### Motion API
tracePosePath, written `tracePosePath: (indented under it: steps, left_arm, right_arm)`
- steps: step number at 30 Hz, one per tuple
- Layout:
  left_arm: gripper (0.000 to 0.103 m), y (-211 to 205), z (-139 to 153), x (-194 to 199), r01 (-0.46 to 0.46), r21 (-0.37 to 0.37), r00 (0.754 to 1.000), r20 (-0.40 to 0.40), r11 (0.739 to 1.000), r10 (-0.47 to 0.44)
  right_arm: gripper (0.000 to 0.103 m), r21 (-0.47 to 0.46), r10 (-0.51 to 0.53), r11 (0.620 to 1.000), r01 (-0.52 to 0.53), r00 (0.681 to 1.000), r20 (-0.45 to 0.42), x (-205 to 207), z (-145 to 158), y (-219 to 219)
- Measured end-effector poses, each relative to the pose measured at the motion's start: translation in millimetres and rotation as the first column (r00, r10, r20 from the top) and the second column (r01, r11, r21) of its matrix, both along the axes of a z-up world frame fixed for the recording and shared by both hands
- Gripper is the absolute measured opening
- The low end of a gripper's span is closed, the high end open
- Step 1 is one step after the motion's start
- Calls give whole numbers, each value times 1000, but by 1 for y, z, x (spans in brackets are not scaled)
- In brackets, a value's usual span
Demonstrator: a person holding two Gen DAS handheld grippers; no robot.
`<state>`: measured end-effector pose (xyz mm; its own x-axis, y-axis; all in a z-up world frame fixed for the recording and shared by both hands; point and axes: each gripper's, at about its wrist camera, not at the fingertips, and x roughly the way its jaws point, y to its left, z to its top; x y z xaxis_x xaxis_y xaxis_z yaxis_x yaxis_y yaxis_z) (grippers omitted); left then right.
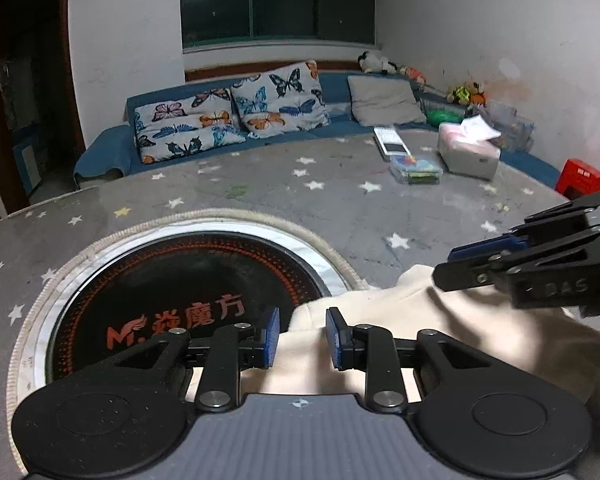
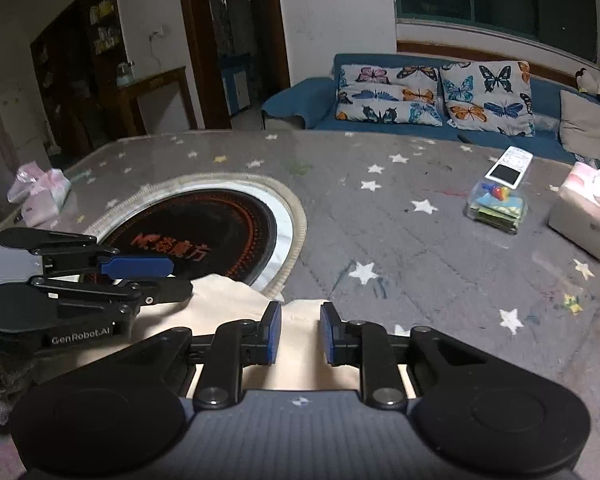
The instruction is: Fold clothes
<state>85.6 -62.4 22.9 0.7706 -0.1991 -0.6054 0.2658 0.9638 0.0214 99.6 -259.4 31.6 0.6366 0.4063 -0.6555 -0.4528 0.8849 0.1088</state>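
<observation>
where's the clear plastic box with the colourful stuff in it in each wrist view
Left wrist view: the clear plastic box sits right of centre on the far part of the table, just left of the tissue box.
Right wrist view: it sits at the right, mid-height, with the tissue box further right at the edge.
Shared landmark: the white device with a dark screen lies just behind it in both.
</observation>
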Motion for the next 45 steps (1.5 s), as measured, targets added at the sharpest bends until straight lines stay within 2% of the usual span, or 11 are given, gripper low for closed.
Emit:
tracePosePath:
  steps: [3,8,10,12,13,18,27,32,37,41,45]
  left_arm:
    - [30,-1,-8,7,-3,-3,1000,-26,1000,3]
    - [32,5,-1,3,-22,-17,1000,-20,1000,22]
    - [34,9,3,-2,-31,-20,999,-9,999,31]
    - [38,16,7,-8,-49,-26,999,0,998,49]
    - [38,20,9,-11,-58,-28,998,5,998,58]
    - [41,41,14,-33,-105,-42,994,6,994,105]
    - [44,58,12,-97,-128,-45,992,15,991,128]
    - [44,50,1,-111,-129,-5,991,20,992,129]
    - [44,50,13,-115,-129,-12,990,58,992,129]
    - [45,44,23,-119,-91,-47,992,85,995,95]
    - [45,31,5,-114,-64,-9,997,35,998,64]
  right_arm:
    - [20,-19,2,1000,-2,1000,-18,6,-8,5]
    - [21,-32,13,999,-12,1000,13,-7,4,5]
    - [23,-36,21,999,-20,999,26,-15,10,5]
    - [31,-40,35,999,-33,999,30,-25,14,4]
    - [32,-43,45,998,-44,998,32,-31,15,5]
    - [33,-51,102,994,-100,994,39,-63,18,10]
    - [35,-99,211,974,-204,975,67,-110,11,33]
    - [35,-137,211,970,-202,976,57,-115,-9,40]
    - [34,-152,217,967,-204,973,76,-117,3,42]
    - [35,-131,207,972,-193,974,98,-116,10,44]
    - [35,-139,203,971,-193,977,59,-111,-3,47]
